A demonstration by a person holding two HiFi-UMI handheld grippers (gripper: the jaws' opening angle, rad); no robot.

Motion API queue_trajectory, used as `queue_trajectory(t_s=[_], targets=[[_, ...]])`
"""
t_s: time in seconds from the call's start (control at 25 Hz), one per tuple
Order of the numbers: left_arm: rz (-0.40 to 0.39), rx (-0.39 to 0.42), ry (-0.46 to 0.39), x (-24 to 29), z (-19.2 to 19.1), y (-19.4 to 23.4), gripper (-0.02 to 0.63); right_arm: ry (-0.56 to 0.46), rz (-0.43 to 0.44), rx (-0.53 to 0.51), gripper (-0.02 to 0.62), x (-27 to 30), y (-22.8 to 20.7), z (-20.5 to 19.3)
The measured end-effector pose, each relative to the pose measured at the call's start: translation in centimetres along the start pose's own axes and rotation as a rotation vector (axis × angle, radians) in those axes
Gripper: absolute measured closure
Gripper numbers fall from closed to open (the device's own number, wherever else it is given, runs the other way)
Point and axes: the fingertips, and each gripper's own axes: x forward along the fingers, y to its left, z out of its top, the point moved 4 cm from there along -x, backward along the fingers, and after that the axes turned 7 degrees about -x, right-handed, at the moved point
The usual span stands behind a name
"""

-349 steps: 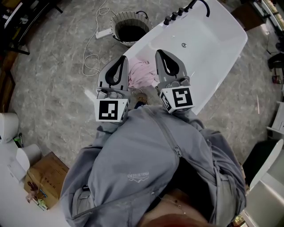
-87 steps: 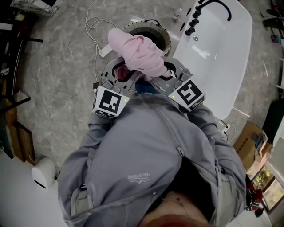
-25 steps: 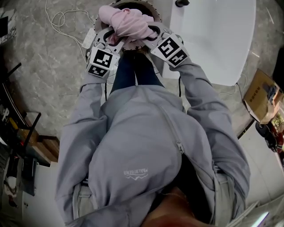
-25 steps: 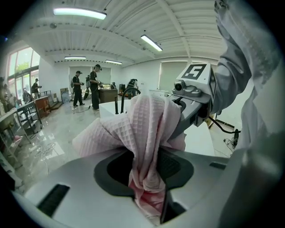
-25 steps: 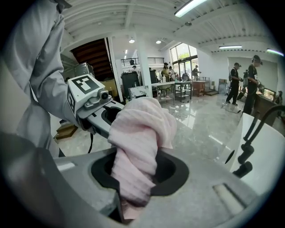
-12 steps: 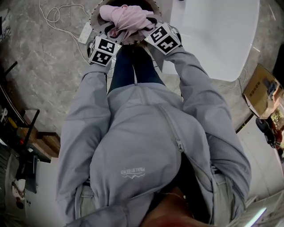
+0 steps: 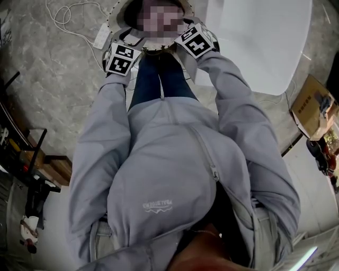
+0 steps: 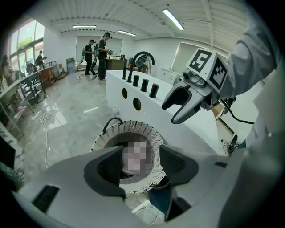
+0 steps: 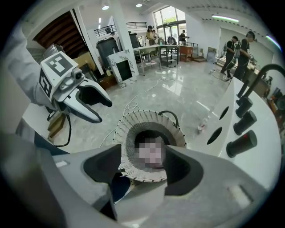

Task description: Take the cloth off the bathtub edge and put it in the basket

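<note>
Both hand-held grippers hang over the mouth of the round woven basket (image 8: 133, 128), which stands on the grey marble floor (image 7: 58, 95) just beside the end of the white bathtub (image 7: 254, 47).

The left hand-held gripper (image 8: 139, 156) has its jaws opening. They stand moderately apart with nothing pressed between the pads, and the gap looks straight down into the basket. The right hand-held gripper (image 9: 147, 153) is likewise opening, its jaws parted to a middling width and gripping nothing.

The two tools face each other across the basket's rim. Each one shows in the other's view, tilted downward, with its marker cube uppermost.

The cloth (image 7: 161, 18) lies inside the basket, below both pairs of jaws and clear of them. It shows only as a pale pink mass, and its folds cannot be made out.

To the right of the right hand-held gripper, a row of black tap knobs (image 9: 242, 142) stands along the bathtub's edge. To the left of the left hand-held gripper, a white cable (image 7: 63, 16) trails over the floor.

The person's grey sleeves (image 7: 106, 122) reach forward to both tools.
</note>
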Motion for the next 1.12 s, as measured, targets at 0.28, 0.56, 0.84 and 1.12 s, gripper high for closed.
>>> queue_trajectory(t_s=[0.28, 0.56, 0.84, 1.12], targets=[[-0.001, 0.001, -0.025, -0.7, 0.1, -0.5, 0.374, -0.04, -0.012, 0.044, 0.325, -0.7, 0.7, 0.2], [-0.015, -0.024, -0.109, -2.5, 2.1, -1.0, 0.376, -0.133, -0.071, 0.101, 0.342, -2.6, 1.5, 1.8], [0.025, 0.032, -0.218, -6.0, 4.7, -2.7, 0.562, -0.221, -0.183, 0.068, 0.457, -6.6, 2.6, 3.8], [0.071, 0.002, -0.329, -9.8, 6.6, -4.4, 0.6, -0.306, -0.281, 0.115, 0.568, -11.1, 3.7, 5.8]])
